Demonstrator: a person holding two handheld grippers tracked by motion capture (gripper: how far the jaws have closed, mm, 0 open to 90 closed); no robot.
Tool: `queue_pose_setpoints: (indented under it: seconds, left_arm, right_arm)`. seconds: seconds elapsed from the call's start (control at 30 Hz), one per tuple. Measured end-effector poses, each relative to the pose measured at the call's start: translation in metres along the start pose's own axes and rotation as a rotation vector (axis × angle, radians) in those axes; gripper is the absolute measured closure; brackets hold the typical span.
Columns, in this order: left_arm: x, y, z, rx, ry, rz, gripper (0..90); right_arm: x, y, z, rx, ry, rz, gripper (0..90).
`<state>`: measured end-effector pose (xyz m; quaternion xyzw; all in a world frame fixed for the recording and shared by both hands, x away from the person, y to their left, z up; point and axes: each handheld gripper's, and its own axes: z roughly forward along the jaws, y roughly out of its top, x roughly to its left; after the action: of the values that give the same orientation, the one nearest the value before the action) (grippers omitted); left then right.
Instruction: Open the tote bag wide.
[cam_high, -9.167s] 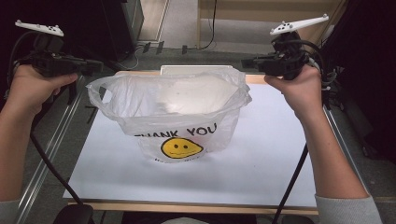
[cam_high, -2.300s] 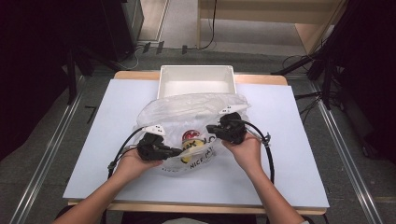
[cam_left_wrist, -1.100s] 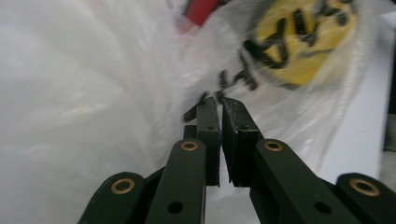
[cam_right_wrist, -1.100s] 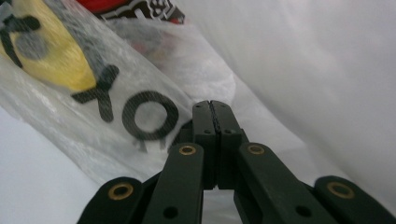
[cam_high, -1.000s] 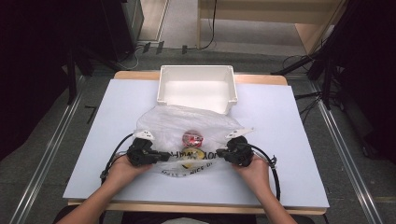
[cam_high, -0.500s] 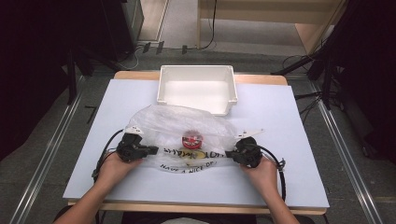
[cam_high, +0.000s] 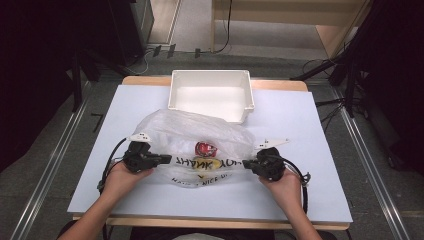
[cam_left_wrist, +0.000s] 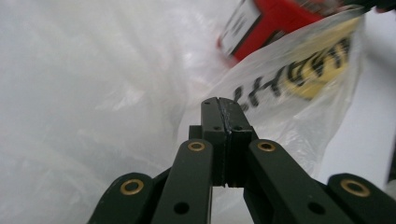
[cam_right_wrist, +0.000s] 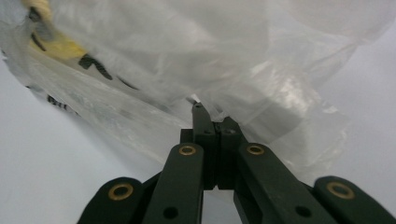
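A clear plastic bag (cam_high: 190, 132) printed with "THANK YOU" and a yellow smiley lies flat on the white table, stretched sideways between my two grippers. Inside it rests a small red packaged item (cam_high: 204, 148), which the left gripper view has at its top (cam_left_wrist: 271, 23). My left gripper (cam_high: 167, 160) is shut on the bag's left edge, its jaws pressed together on the film (cam_left_wrist: 223, 105). On the bag's right edge, my right gripper (cam_high: 246, 164) is shut too, with the film (cam_right_wrist: 187, 56) pinched at the jaw tips (cam_right_wrist: 212, 119).
An empty white bin (cam_high: 210, 73) stands at the back middle of the table, just behind the bag. The white table top (cam_high: 300, 125) extends to the right and left of the bag. Cables trail from both grippers toward the front edge.
Both hands have drawn apart and slightly back toward the front edge. The bag is pulled wider and flatter than a second ago.
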<state>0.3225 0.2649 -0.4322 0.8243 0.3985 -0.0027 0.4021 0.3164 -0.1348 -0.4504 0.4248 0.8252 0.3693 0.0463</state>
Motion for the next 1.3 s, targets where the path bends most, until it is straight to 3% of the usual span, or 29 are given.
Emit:
queue_pose_setpoints:
  seconds: [0.2, 0.37, 0.6, 0.77, 1.0, 1.2, 1.23, 1.3]
  left_arm:
    - [-0.017, 0.007, -0.012, -0.012, -0.022, 0.050, 89.4]
    - [-0.030, 0.023, -0.026, -0.022, -0.031, 0.084, 90.0]
    - [-0.032, 0.048, -0.038, -0.033, -0.034, 0.101, 90.0]
    - [-0.034, 0.067, -0.045, -0.029, -0.048, 0.114, 90.0]
    - [-0.024, 0.085, -0.047, -0.026, -0.037, 0.094, 90.0]
    - [-0.022, 0.103, -0.050, -0.033, -0.021, 0.122, 90.0]
    - [-0.020, 0.107, -0.046, -0.037, -0.001, 0.131, 90.0]
    - [-0.013, 0.107, -0.040, -0.037, -0.001, 0.128, 89.8]
  right_arm:
    - [0.011, 0.006, -0.014, -0.040, 0.018, -0.038, 90.0]
    - [0.024, 0.016, -0.029, -0.083, 0.051, -0.066, 90.0]
    - [0.034, 0.038, -0.039, -0.117, 0.067, -0.109, 90.0]
    - [0.041, 0.063, -0.043, -0.138, 0.084, -0.143, 90.0]
    - [0.035, 0.086, -0.034, -0.141, 0.090, -0.149, 90.0]
    - [0.026, 0.104, -0.025, -0.144, 0.091, -0.147, 90.0]
    - [0.023, 0.108, -0.022, -0.140, 0.086, -0.142, 90.0]
    - [0.019, 0.110, -0.017, -0.134, 0.082, -0.136, 90.0]
